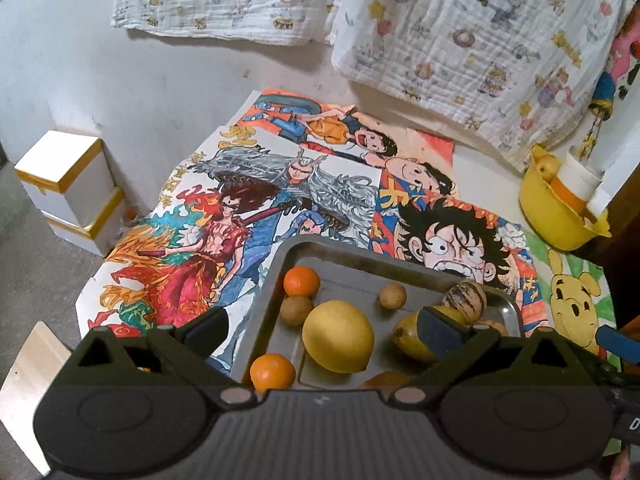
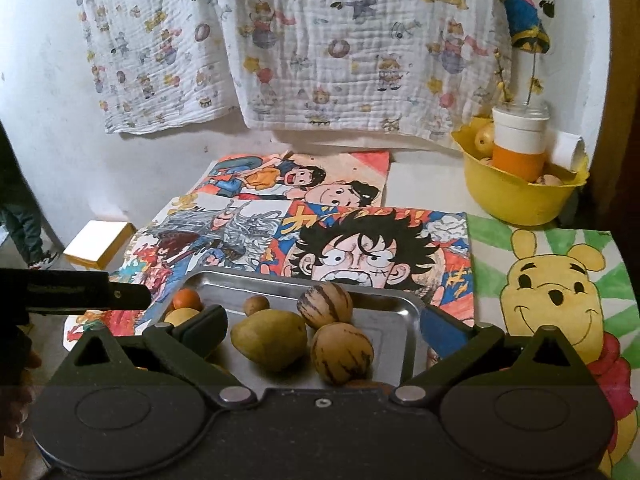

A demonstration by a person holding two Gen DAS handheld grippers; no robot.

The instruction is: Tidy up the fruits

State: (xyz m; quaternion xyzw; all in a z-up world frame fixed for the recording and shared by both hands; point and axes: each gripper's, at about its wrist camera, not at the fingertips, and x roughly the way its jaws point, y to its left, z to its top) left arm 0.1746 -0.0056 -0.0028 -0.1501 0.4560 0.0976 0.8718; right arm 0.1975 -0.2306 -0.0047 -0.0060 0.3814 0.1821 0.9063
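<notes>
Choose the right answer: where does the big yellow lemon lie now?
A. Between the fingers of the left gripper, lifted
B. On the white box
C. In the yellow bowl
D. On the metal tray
D: the lemon rests on the tray among the oranges, below the open left gripper.

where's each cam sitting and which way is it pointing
Left wrist: on the left gripper, open, above the tray's left half, looking forward and down over the lemon toward the wall.
Right wrist: on the right gripper, open, above the tray's right half, facing the wall over the striped fruits; the left gripper pokes in at left.
Shared: tray, yellow bowl, drawings, hanging cloth.
</notes>
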